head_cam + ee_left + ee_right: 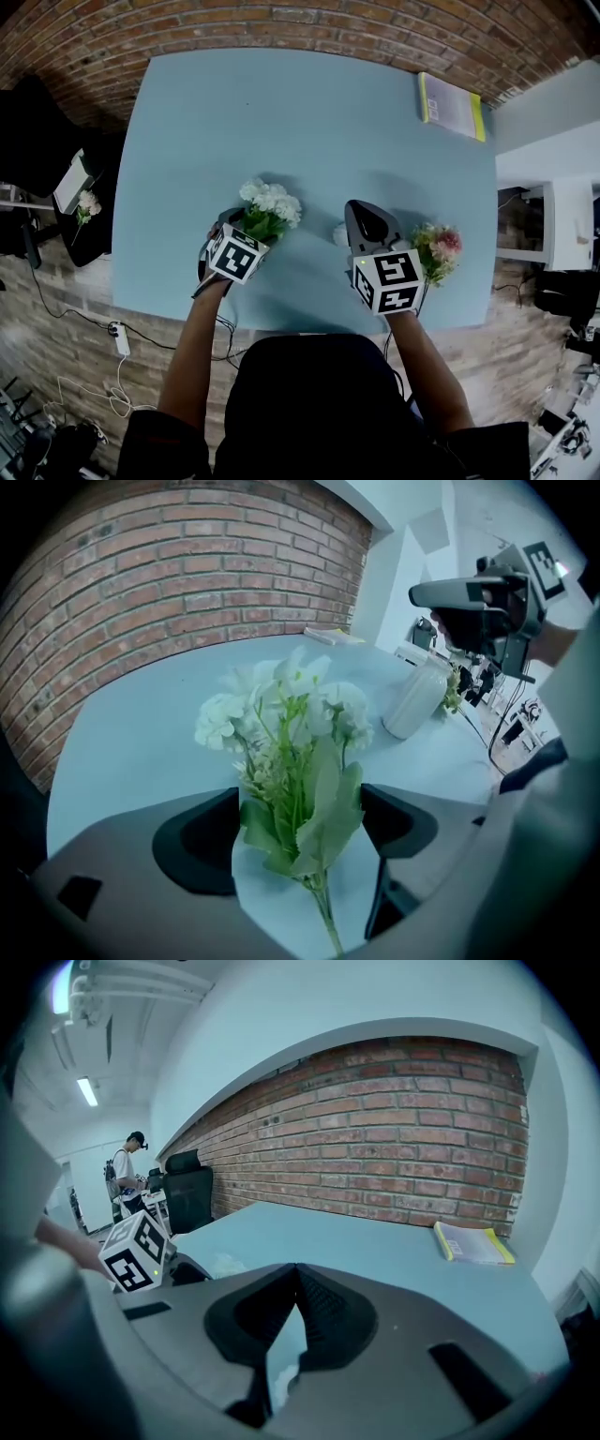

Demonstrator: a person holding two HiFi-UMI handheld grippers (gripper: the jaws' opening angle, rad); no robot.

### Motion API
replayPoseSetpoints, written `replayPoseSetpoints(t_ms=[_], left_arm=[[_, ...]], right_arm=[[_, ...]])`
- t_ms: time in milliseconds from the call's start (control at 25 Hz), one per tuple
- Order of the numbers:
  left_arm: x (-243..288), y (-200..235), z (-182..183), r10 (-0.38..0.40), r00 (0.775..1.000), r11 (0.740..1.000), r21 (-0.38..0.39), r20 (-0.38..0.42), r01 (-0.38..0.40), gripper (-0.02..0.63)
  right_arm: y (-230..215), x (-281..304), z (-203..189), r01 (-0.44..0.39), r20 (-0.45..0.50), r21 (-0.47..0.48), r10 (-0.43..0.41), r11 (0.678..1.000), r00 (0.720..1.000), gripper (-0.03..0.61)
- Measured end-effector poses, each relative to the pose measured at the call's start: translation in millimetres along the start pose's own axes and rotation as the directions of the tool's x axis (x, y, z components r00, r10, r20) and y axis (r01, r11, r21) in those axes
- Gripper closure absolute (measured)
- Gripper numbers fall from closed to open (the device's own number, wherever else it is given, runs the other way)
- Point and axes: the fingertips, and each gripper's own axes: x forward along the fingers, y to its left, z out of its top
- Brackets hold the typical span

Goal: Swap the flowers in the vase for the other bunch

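Straddling the white bunch (281,724), the left gripper (300,799) has its jaws wide apart, and neither pad presses the stems. The bunch lies on the table (281,112) left of the vase (417,697), blooms pointing away from the person. The right gripper (292,1269) hangs just over the vase, jaws together with nothing between them. The pink bunch (439,251) lies right of the vase, near the table's front edge. Both grippers work close to that front edge. Beyond the vase the blue top runs bare to its far edge under the brick wall (281,19). A yellow-edged notebook (452,105) sits far right of the vase at the back corner, its print too small to read. Left of the vase, past the table's side edge, stands a black chair (37,131). Each gripper's cube (234,255) bears black-and-white square markers.
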Motion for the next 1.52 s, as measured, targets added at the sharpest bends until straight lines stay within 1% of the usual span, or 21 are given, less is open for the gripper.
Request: replayPoseSetpoints(t_ms=[80, 240, 400, 560, 720, 760, 840, 920, 1160, 1320, 1520], left_arm=[[5.0, -0.4, -0.7, 0.008, 1.0, 1.0, 0.018, -0.019, -0.008, 0.219], [14.5, -3.7, -2.3, 0.002, 0.999, 0.999, 0.044, -0.052, 0.0, 0.219], [20.4, -5.8, -3.5, -0.007, 0.998, 0.998, 0.06, -0.07, 0.011, 0.219], [22.5, -2.3, -3.0, 0.006, 0.997, 0.998, 0.067, -0.082, 0.0, 0.221], [23.0, -2.1, -3.5, 0.002, 0.995, 0.997, 0.08, -0.098, 0.006, 0.224], [23.0, -2.6, -3.7, -0.002, 0.995, 0.997, 0.083, -0.102, 0.011, 0.231], [23.0, -3.8, -3.7, -0.011, 0.994, 0.996, 0.088, -0.11, 0.02, 0.285], [22.6, -3.8, -3.7, -0.01, 0.994, 0.996, 0.09, -0.113, 0.02, 0.314], [21.9, -3.7, -4.4, -0.012, 0.992, 0.996, 0.086, -0.124, 0.022, 0.365], [18.7, -4.1, -1.4, -0.008, 0.994, 0.996, 0.085, -0.11, 0.017, 0.405], [14.1, -4.0, 2.9, 0.002, 0.996, 0.996, 0.087, -0.087, 0.006, 0.42]], right_arm=[[-2.4, -0.2, -2.2, 0.007, -0.006, 0.002, -0.007, 1.0, 1.0, 0.566], [-6.8, -1.0, -5.2, 0.021, -0.017, 0.007, -0.021, 1.0, 1.0, 0.566], [-10.4, -0.2, -6.3, 0.03, -0.019, 0.012, -0.03, 0.999, 0.999, 0.566], [-13.0, 1.6, -6.3, 0.034, -0.021, 0.017, -0.034, 0.999, 0.999, 0.566], [-13.3, 3.2, -6.9, 0.033, -0.023, 0.022, -0.032, 0.999, 0.999, 0.566], [-13.1, 3.4, -6.8, 0.032, -0.023, 0.023, -0.031, 0.999, 0.999, 0.566], [-13.1, 4.2, -6.6, 0.03, -0.023, 0.02, -0.03, 0.999, 0.999, 0.566], [-12.8, 4.9, -7.2, 0.029, -0.025, 0.018, -0.028, 0.999, 0.999, 0.566], [-14.7, 2.8, -7.6, 0.031, -0.025, 0.017, -0.031, 0.999, 0.999, 0.566], [-16.7, 1.1, -8.3, 0.033, -0.026, 0.018, -0.033, 0.999, 0.999, 0.566], [-16.5, -1.8, -7.9, 0.03, -0.02, 0.014, -0.03, 0.999, 0.999, 0.566]])
